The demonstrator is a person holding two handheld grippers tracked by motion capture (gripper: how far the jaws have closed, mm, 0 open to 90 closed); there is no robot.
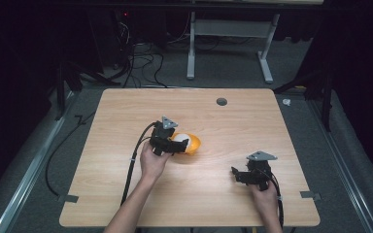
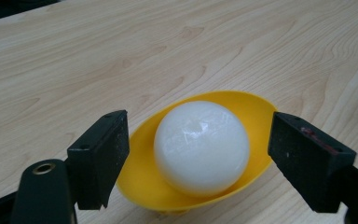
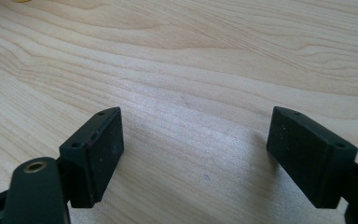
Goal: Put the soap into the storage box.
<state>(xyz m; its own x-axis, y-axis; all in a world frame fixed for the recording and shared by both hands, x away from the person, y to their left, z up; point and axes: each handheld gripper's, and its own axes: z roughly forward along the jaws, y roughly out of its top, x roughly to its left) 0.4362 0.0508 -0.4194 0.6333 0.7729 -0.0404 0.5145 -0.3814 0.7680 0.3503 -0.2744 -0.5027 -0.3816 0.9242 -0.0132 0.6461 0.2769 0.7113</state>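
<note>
A small yellow bowl (image 1: 193, 143) rests on the wooden table (image 1: 223, 121) near its middle, with a white ball (image 1: 178, 138) inside it. In the left gripper view the white ball (image 2: 201, 147) sits in the yellow bowl (image 2: 247, 105) between the two jaws, which stand wide apart and clear of it. My left gripper (image 1: 174, 144) is open at the bowl's left side. My right gripper (image 1: 238, 174) is open over bare wood at the table's front right, and the right gripper (image 3: 196, 158) holds nothing between its pads.
A round grey cable hole (image 1: 221, 102) lies near the table's far edge. Beyond the table stand white desk legs (image 1: 191, 48) and tangled cables (image 1: 141, 63) on the floor. Grey tape tabs (image 1: 310, 195) mark the front corners.
</note>
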